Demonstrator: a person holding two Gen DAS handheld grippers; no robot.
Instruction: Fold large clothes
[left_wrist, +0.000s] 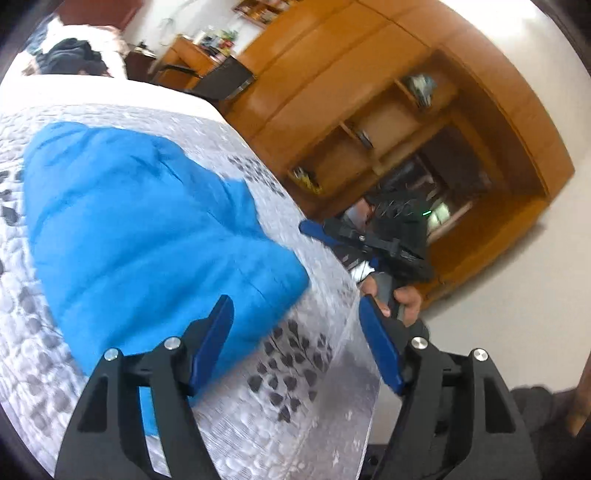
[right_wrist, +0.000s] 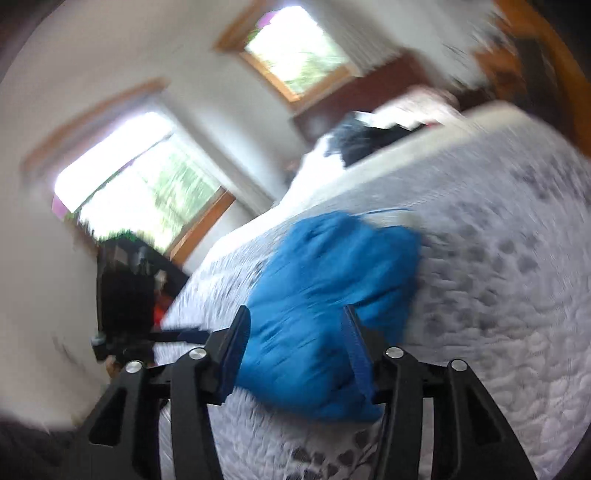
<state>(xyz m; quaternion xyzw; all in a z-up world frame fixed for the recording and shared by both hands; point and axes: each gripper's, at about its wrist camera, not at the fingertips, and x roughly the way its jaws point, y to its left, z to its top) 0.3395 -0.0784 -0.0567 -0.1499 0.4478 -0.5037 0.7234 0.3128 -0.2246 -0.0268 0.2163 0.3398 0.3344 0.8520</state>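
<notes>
A blue padded garment (left_wrist: 140, 236) lies bunched on the patterned quilt (left_wrist: 295, 369) of a bed. In the left wrist view its long axis runs from the far left of the bed down toward the near edge, and one corner points right, toward the bed's side. Its lower part is hidden behind the left gripper's (left_wrist: 295, 343) near finger, so how far it reaches is unclear.

The left gripper is spread wide with nothing between its fingers; it hovers over the quilt just beside the garment's near corner. The right gripper (right_wrist: 295, 347) also stands apart and empty, the garment showing between and past its fingers; whether they touch the cloth cannot be told through the blur.

The right wrist view is smeared throughout, so the garment's folds, sleeves and collar cannot be made out. A hand (left_wrist: 402, 295) grips the right gripper's handle beyond the bed's side. Dark clothes (left_wrist: 70, 55) lie at the far end, well apart from the garment.
</notes>
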